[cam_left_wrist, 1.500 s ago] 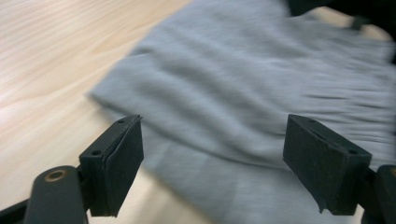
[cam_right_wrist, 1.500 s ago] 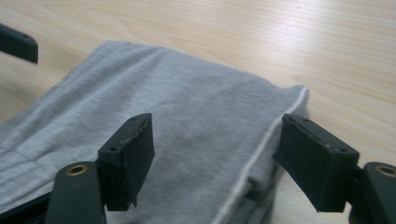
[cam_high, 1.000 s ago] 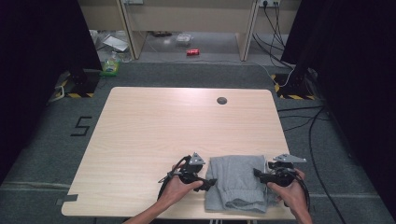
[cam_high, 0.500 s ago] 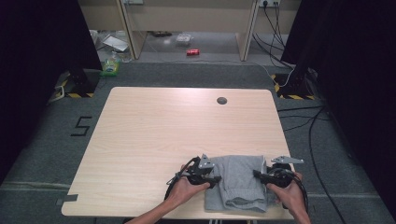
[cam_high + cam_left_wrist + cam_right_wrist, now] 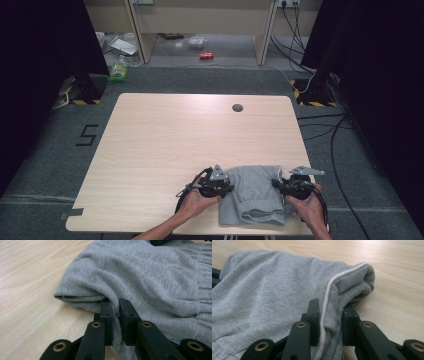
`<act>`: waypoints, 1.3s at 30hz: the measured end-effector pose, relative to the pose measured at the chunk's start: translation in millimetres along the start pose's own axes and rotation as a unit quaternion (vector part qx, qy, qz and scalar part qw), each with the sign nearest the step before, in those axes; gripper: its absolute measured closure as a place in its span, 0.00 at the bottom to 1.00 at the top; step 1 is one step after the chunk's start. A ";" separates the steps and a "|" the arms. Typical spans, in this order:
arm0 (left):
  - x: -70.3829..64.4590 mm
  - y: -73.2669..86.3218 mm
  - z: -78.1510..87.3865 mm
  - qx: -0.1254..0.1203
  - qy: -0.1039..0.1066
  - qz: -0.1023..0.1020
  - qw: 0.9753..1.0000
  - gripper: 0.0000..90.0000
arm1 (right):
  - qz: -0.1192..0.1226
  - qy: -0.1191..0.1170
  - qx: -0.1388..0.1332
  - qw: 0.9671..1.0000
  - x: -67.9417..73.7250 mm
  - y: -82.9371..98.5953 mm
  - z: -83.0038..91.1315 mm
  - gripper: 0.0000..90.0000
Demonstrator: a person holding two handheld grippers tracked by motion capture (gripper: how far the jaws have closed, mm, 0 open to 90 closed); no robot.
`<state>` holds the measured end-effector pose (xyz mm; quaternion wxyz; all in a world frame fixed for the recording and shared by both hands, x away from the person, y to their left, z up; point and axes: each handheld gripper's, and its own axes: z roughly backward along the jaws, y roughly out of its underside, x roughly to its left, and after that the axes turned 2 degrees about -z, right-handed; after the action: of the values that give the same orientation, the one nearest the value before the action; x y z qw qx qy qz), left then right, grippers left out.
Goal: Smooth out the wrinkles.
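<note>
Grey knit garment (image 5: pixel 253 194) is lying lengthwise toward the person, each claw, left (image 5: pixel 115 311) and right (image 5: pixel 329 315), pinching a folded edge.

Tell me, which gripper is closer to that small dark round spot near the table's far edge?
Right, narrowly. The right gripper grips the grey garment almost straight below the dark round spot; the left gripper grips its opposite edge, slightly farther away.

— Bright overhead light here; there's a pale sheen on the counter (image 5: pixel 200 107) at its far edge, and the sides of the room stay black.

— Up close the jaws blur, but the grey cloth (image 5: pixel 150 277) weave is sharp.
</note>
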<state>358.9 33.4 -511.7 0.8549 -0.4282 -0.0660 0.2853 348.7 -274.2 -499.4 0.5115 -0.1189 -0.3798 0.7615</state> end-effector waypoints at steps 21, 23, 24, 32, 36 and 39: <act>62.8 3.1 36.4 -0.001 -0.043 0.036 0.998 0.91 | 0.023 -0.022 0.005 0.999 29.8 -54.6 -55.4 0.85; 69.6 3.9 40.8 0.000 -0.050 0.037 0.998 0.91 | 0.023 -0.026 0.005 0.999 33.7 -60.4 -62.7 0.85; 72.1 4.0 42.2 0.001 -0.053 0.036 0.998 0.91 | 0.024 -0.028 0.004 0.999 35.3 -63.4 -66.3 0.85; 104.3 4.1 58.2 0.005 -0.069 0.053 0.996 0.91 | 0.016 -0.041 0.003 0.999 49.9 -80.9 -91.4 0.85; 117.2 2.9 62.4 0.008 -0.080 0.058 0.995 0.91 | 0.018 -0.044 0.002 0.999 54.8 -89.5 -102.7 0.85; 127.7 3.8 65.9 0.006 -0.086 0.069 0.994 0.91 | 0.014 -0.047 0.003 0.999 58.9 -95.3 -110.2 0.85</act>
<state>439.6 150.5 -490.3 0.8268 -0.4008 -0.1079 0.3796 450.7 -154.8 -495.7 0.4829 -0.0865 -0.3995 0.7744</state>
